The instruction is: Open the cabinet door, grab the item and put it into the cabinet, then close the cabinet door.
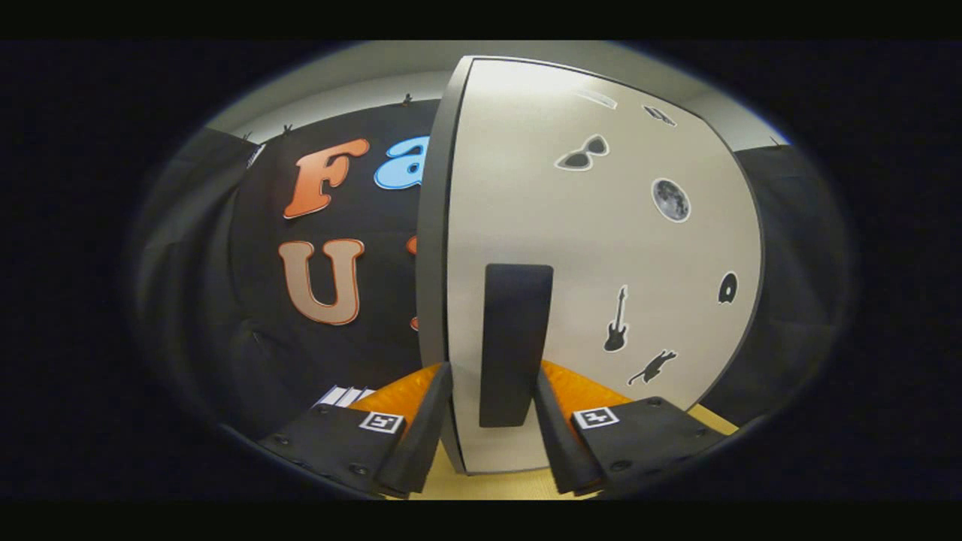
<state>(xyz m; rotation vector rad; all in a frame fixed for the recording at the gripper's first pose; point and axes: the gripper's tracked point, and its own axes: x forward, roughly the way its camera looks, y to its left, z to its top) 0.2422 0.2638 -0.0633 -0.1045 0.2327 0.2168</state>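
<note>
Setting: a booth hung with black cloth (pixel 225 300); a pale yellow table (pixel 496 487) runs along the bottom of the frame under the cabinet.
Jaws: the gripper (pixel 492 428) sits at bottom centre, its jaws apart on either side of the handle; whether they touch it cannot be told.
Handle: a dark upright handle (pixel 515 346) at centre frame, fixed to the door between the fingers.
Door: the white cabinet door (pixel 586 248) fills centre and right, and looks shut or barely ajar.
Stickers: sunglasses, moon, guitar and cat shapes dot the door's right half.
Progress: likely the opening step; grabbing the item, putting it inside and closing the door remain.
Obstacles: nothing visibly blocks the door.
</note>
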